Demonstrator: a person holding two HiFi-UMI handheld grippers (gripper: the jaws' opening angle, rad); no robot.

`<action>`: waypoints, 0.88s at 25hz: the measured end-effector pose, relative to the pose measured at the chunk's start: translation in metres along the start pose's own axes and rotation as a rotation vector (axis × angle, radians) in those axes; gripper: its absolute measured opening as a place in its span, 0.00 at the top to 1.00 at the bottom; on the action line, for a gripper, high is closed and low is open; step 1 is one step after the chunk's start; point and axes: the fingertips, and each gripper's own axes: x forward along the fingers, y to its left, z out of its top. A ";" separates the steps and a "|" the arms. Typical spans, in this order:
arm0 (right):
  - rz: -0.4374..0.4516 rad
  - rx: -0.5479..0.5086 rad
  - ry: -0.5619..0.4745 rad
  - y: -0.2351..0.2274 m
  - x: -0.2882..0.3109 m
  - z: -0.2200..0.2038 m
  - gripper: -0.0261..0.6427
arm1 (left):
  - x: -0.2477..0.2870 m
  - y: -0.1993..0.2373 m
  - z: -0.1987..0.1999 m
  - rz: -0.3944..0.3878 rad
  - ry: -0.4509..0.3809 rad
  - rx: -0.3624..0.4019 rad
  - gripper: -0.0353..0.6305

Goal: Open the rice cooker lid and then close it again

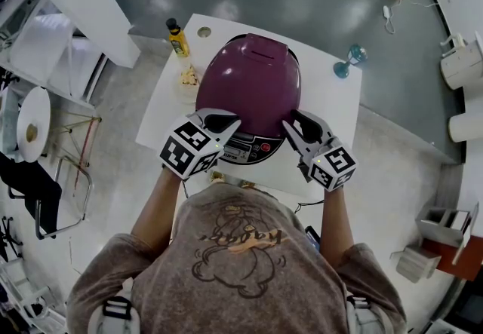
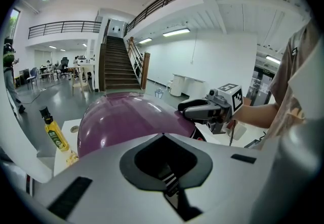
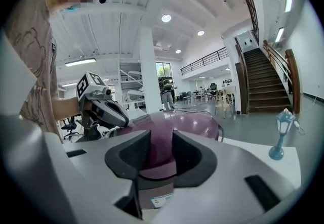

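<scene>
A purple rice cooker point(image 1: 253, 80) stands on a white table point(image 1: 332, 99) with its lid down and its control panel point(image 1: 245, 149) towards me. My left gripper point(image 1: 226, 123) is at the cooker's front left, its jaws shut with nothing between them, and its tips lie against the lid's edge. My right gripper point(image 1: 296, 125) is at the front right, touching the cooker's side. In the right gripper view its jaws point(image 3: 161, 139) stand a little apart, and the purple lid point(image 3: 187, 122) shows through the gap, not pinched. The left gripper view shows the dome point(image 2: 126, 117) and the right gripper point(image 2: 190, 109) beyond it.
A yellow bottle point(image 1: 178, 38) stands at the table's far left corner, with a small pale item point(image 1: 189, 78) beside the cooker. A blue lamp figurine point(image 1: 349, 61) stands at the far right. A metal chair point(image 1: 64, 189) is on the floor to the left.
</scene>
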 end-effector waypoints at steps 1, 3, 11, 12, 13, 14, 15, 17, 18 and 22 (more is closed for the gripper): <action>0.009 0.006 0.002 0.002 -0.001 -0.001 0.78 | 0.000 0.000 0.000 -0.003 0.001 -0.003 0.92; 0.022 0.003 0.009 0.007 -0.003 -0.002 0.79 | -0.001 0.000 0.000 -0.008 0.004 -0.005 0.92; 0.002 -0.027 0.033 0.006 -0.003 -0.007 0.81 | 0.003 0.001 -0.003 -0.017 0.033 0.009 0.92; 0.003 -0.029 0.041 0.006 -0.003 -0.008 0.81 | 0.004 0.002 -0.003 -0.021 0.037 0.005 0.92; 0.005 -0.026 0.047 0.006 -0.003 -0.008 0.82 | 0.004 0.002 -0.004 -0.025 0.043 0.002 0.92; 0.008 -0.016 0.052 0.006 -0.003 -0.008 0.82 | 0.004 0.002 -0.004 -0.028 0.050 0.000 0.92; 0.012 -0.004 0.054 0.005 -0.003 -0.009 0.83 | 0.004 0.002 -0.004 -0.028 0.059 0.000 0.92; 0.021 0.014 0.058 0.005 -0.003 -0.009 0.84 | 0.005 0.001 -0.005 -0.021 0.074 0.011 0.92; 0.022 0.016 0.060 0.005 -0.003 -0.009 0.86 | 0.005 0.001 -0.005 -0.015 0.078 0.018 0.92; 0.018 0.009 0.064 0.004 -0.003 -0.009 0.87 | 0.005 0.000 -0.005 -0.013 0.077 0.013 0.92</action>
